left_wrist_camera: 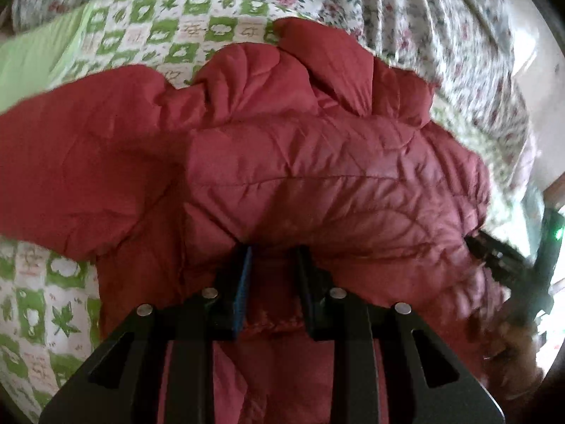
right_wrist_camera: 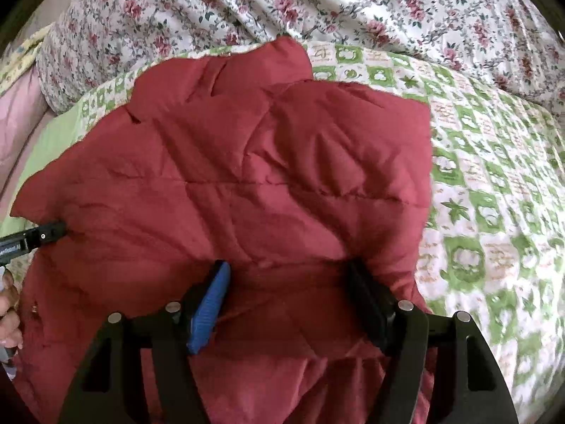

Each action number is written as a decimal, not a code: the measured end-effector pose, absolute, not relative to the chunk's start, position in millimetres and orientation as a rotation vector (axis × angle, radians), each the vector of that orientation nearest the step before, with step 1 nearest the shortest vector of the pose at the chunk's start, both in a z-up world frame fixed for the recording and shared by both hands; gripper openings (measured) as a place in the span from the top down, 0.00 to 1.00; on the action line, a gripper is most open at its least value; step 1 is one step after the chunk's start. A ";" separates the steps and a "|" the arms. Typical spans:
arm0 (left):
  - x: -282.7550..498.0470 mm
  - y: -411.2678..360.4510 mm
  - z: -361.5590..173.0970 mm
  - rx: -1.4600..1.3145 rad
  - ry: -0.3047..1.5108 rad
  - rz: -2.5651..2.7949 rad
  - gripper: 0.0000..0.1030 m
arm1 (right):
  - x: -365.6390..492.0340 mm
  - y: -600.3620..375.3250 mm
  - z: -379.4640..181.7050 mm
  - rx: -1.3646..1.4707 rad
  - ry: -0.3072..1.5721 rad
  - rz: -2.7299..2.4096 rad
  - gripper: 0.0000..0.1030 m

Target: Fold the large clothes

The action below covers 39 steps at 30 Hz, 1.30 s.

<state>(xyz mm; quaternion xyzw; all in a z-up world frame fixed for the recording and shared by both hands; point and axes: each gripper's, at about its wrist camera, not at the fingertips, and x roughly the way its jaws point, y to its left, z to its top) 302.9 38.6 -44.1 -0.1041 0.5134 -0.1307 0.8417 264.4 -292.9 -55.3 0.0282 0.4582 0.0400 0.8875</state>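
Left gripper (left_wrist_camera: 273,254) pinches the jacket (left_wrist_camera: 317,176), right gripper (right_wrist_camera: 287,275) grips a thick fold mid-fold; next, lay it flat.

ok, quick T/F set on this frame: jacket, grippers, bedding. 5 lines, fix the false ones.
1. The jacket is red and quilted. True.
2. The left gripper is wide open, clear of the fabric. False: its jaws stand narrow with a fold of jacket pinched between them.
3. The right gripper has jacket fabric bulging between its widely spaced jaws. True.
4. The jacket lies on a bare wooden table. False: it lies on a green and white patterned quilt.
5. A floral sheet lies beyond the quilt. True.
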 end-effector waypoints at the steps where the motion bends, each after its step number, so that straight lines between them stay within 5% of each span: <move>1: 301.0 42.3 -41.2 -0.241 1.085 -0.281 0.77 | 260.2 -291.5 -50.5 0.063 0.941 0.092 0.31; 9: 271.3 66.6 -23.3 -0.285 1.057 -0.242 0.68 | 228.7 -277.4 -21.6 0.084 0.899 0.159 0.31; 13: 260.4 97.5 -23.1 -0.365 1.052 -0.189 0.54 | 215.0 -269.5 -13.1 0.105 0.892 0.194 0.31; 29: 263.7 250.1 -46.5 -0.646 1.009 0.088 0.53 | 154.3 -242.7 -5.4 0.142 0.877 0.286 0.28; 32: 269.6 285.9 -50.9 -0.706 0.980 0.168 0.43 | 148.8 -244.1 -3.1 0.153 0.876 0.282 0.28; 39: 294.1 355.1 -67.2 -0.801 0.915 0.349 0.43 | 141.7 -243.6 -1.5 0.151 0.891 0.277 0.28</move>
